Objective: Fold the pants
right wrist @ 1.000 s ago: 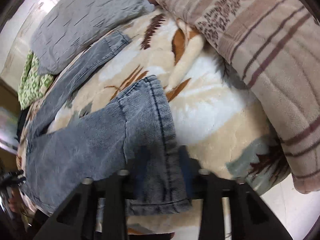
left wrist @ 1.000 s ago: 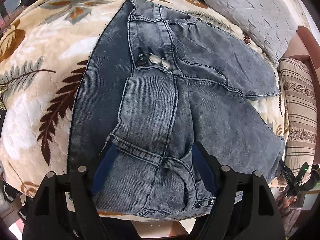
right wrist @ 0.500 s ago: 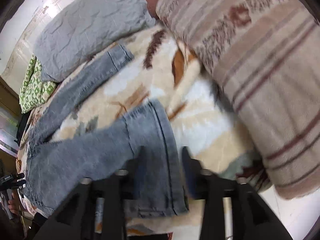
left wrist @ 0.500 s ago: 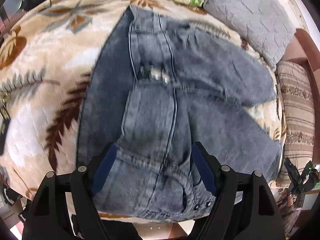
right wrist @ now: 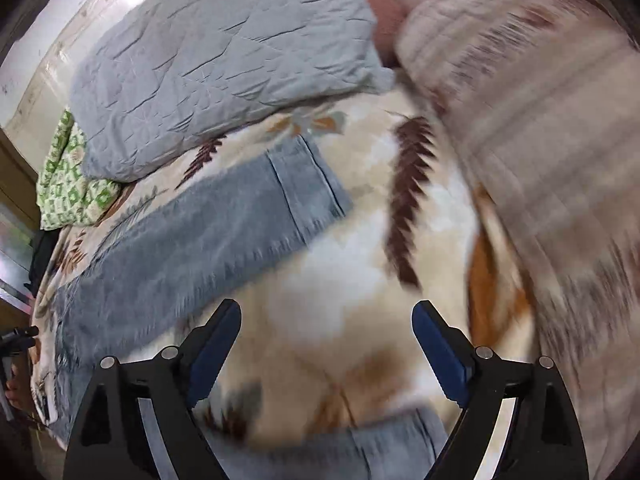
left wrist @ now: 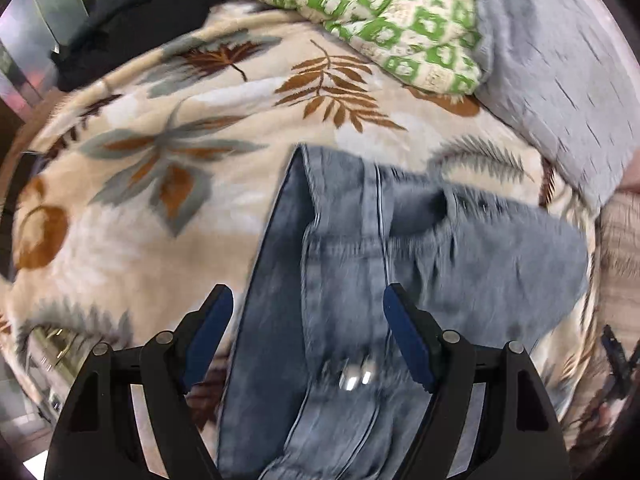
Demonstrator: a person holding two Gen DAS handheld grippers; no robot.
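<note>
Grey-blue jeans (left wrist: 352, 264) lie spread on a leaf-print blanket (left wrist: 132, 208) on the bed. In the left wrist view the waistband with metal buttons (left wrist: 354, 378) sits between the fingers of my left gripper (left wrist: 306, 312), which is open and empty above it. In the right wrist view the far pant leg with its hem (right wrist: 308, 184) lies ahead to the left, and the near leg's hem (right wrist: 376, 444) lies low between the fingers. My right gripper (right wrist: 326, 328) is open and empty above the blanket (right wrist: 340, 280).
A grey quilted pillow (right wrist: 224, 60) and a green-patterned cloth (left wrist: 376, 12) lie at the far side. A striped beige pillow (right wrist: 540, 120) lies to the right. A dark object (left wrist: 132, 20) sits past the blanket's far left edge.
Both grippers have moved forward over the bed. The right gripper has let go of the near leg's hem and opened wide. The left stays open, now over the buttons.
</note>
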